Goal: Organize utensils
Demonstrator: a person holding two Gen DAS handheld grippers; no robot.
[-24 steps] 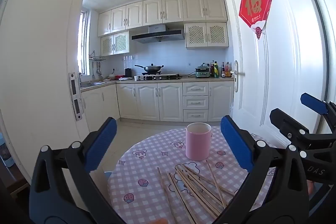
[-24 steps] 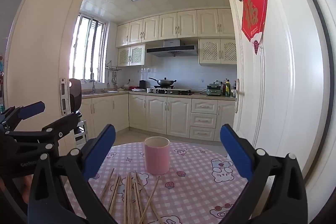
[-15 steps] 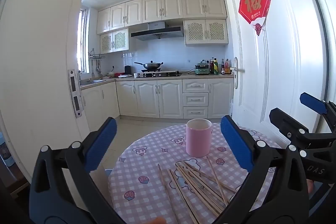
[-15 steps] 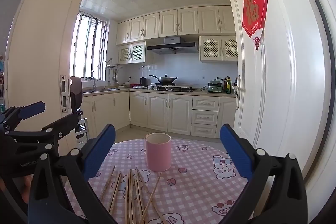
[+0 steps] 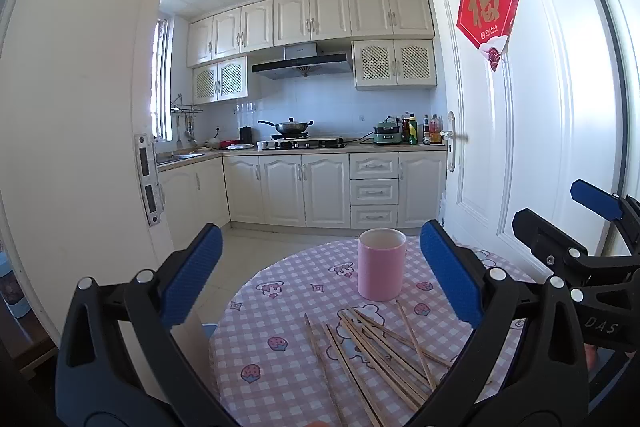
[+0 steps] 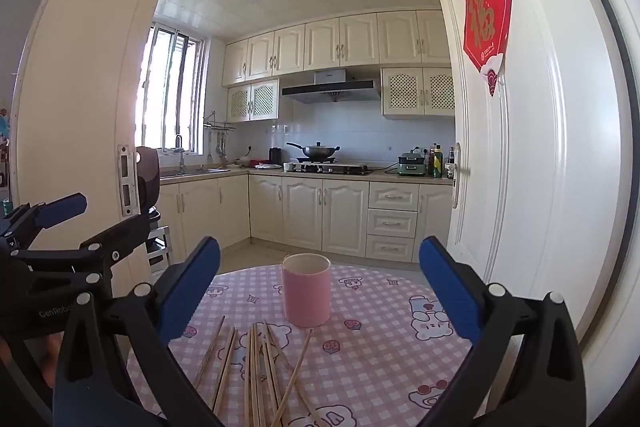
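While both tools hover above the near edge of the round worktop [image 5: 280, 379], spread wide and grasping nothing.

Left tool [image 5: 320, 275]: blue pads [image 5: 192, 275] far apart, framing the pink cup [image 5: 381, 263], empty between. Right tool [image 6: 319, 285]: likewise released, pads [image 6: 450, 291] splayed either side of the same cup [image 6: 306, 294]. Pink cup upright on the pink checked cloth, towards the far side of the worktop, open mouth up. Wooden chopsticks [image 5: 376, 347] loose in a scattered fan on the cloth, nearer than the cup, far tips just short of its base, some crossing one another; seen from the right wrist [image 6: 256, 367] as a bundle left of centre with one stick angled off to the right. Right tool visible at the right edge of the left view, left tool at the left edge of the right view. White kitchen cabinets [image 6: 324, 215] far behind, open white door [image 5: 540, 107] on the right.
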